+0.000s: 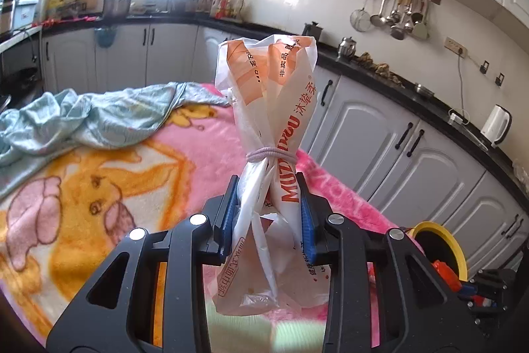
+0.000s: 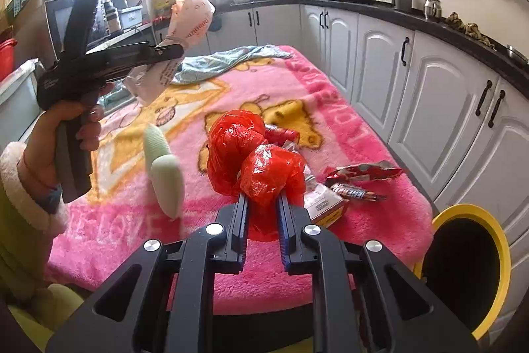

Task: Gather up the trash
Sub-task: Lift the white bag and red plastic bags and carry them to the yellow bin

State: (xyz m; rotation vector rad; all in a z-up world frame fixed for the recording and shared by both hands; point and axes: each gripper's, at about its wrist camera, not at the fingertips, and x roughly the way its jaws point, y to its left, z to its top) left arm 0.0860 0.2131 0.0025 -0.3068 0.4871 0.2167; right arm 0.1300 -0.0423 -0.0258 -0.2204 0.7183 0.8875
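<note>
Left wrist view: the left gripper (image 1: 269, 210) has its blue jaws squeezed onto a white and orange plastic bag (image 1: 267, 108). The bag is twisted thin where the jaws pinch it. A pale purple hair band (image 1: 269, 154) is wound around the bag just above the jaws. The bag's top fans out high above the pink blanket (image 1: 109, 187), and its bottom hangs down below the jaws. A light blue cloth (image 1: 82, 118) lies crumpled on the far side of the blanket. A yellow bin (image 1: 443, 240) stands just off the blanket's right edge, with the other gripper and something red showing in front of it.

Right wrist view: the right gripper (image 2: 263, 214) has its jaws close together, pinching a crumpled red plastic bag (image 2: 254, 154). The red bag is lifted above the pink blanket (image 2: 132, 220). Candy wrappers (image 2: 360, 181) and a small box (image 2: 324, 200) lie on the blanket, to the right of the red bag. A pale green thing (image 2: 165, 174) stands blurred to its left. The yellow bin (image 2: 499, 270) is just off the blanket's near right corner, and its dark mouth faces us. A hand (image 2: 66, 134) with a fluffy white cuff holds the left gripper (image 2: 172, 50) up over the left side of the blanket, and the white and orange plastic bag (image 2: 188, 19) sticks out of it.
</note>
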